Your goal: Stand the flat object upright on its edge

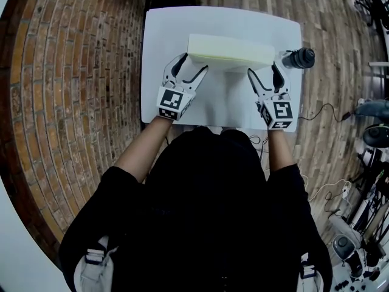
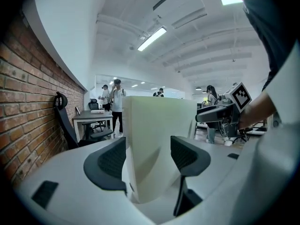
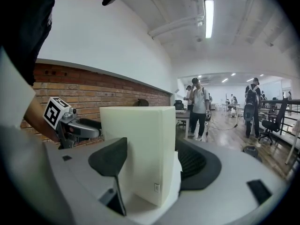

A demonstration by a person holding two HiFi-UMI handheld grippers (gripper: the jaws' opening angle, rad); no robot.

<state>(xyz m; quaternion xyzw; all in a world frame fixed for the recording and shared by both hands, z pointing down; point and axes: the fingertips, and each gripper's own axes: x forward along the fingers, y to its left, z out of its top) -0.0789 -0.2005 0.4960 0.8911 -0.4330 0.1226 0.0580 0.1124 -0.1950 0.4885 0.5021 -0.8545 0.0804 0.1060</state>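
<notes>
Head view adds a dark cylinder (image 1: 298, 58) (beside block (image 1: 231, 52)).

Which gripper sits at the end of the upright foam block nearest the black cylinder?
The right gripper, at the right end of the foam block, with the black cylinder just beyond it. The left gripper is at the opposite end.

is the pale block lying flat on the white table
No, the pale block stands upright on its edge on the white table.

no legible writing anywhere, tiny sticker (image 3: 156, 187) on pale foam block (image 3: 140, 144) unreadable, black-and-white marker cubes (image 1: 173, 102) show square patterns only
</notes>
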